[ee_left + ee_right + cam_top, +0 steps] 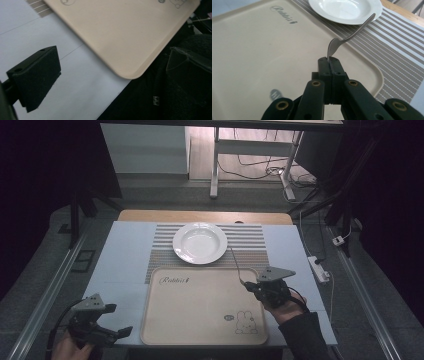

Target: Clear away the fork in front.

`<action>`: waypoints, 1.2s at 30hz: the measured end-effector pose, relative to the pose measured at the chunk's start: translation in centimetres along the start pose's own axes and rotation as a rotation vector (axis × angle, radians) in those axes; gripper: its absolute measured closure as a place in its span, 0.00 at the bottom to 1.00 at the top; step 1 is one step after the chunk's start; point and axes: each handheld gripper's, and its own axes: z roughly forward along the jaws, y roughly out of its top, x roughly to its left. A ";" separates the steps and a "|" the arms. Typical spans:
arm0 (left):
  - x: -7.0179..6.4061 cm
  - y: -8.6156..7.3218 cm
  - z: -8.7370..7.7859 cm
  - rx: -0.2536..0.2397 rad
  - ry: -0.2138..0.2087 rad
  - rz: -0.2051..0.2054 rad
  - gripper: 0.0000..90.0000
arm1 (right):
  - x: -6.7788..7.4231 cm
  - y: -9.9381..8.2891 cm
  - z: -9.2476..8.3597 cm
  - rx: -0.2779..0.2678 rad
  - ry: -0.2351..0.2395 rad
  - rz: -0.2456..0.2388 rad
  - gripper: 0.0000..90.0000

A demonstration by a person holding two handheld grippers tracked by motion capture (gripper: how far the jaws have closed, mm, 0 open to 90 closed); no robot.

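Right gripper view: right tongs (329,60) clamped on fork (348,37) tines above tray (249,50), handle toward white plate (344,10); left tongs (112,320) wide apart, empty, beside tray; fork placement seemingly pending.

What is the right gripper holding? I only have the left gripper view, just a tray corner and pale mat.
Observer: The right gripper is shut on a metal fork, pinched at the tine end.
Operator: Where does the handle point?
Observer: Up and away, toward a white plate on the striped placemat beyond the tray.
Operator: Anything on the plate?
Observer: No, it looks empty.
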 end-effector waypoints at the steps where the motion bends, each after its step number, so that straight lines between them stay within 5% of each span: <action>1: 0.0 0.2 0.2 -0.013 -0.010 0.024 0.00 | 0.5 -0.2 -0.5 -0.008 0.010 -0.006 1.00; 7: -0.1 1.8 1.6 -0.034 -0.049 0.086 0.00 | 1.8 -0.9 -1.5 -0.024 0.062 -0.004 1.00; 29: -0.1 8.8 8.0 0.059 -0.196 0.249 0.00 | 5.6 -1.3 -2.0 -0.059 0.282 -0.033 1.00; 36: -0.5 10.2 9.0 0.098 -0.174 0.329 0.00 | 6.3 -1.0 -1.2 -0.038 0.343 -0.088 1.00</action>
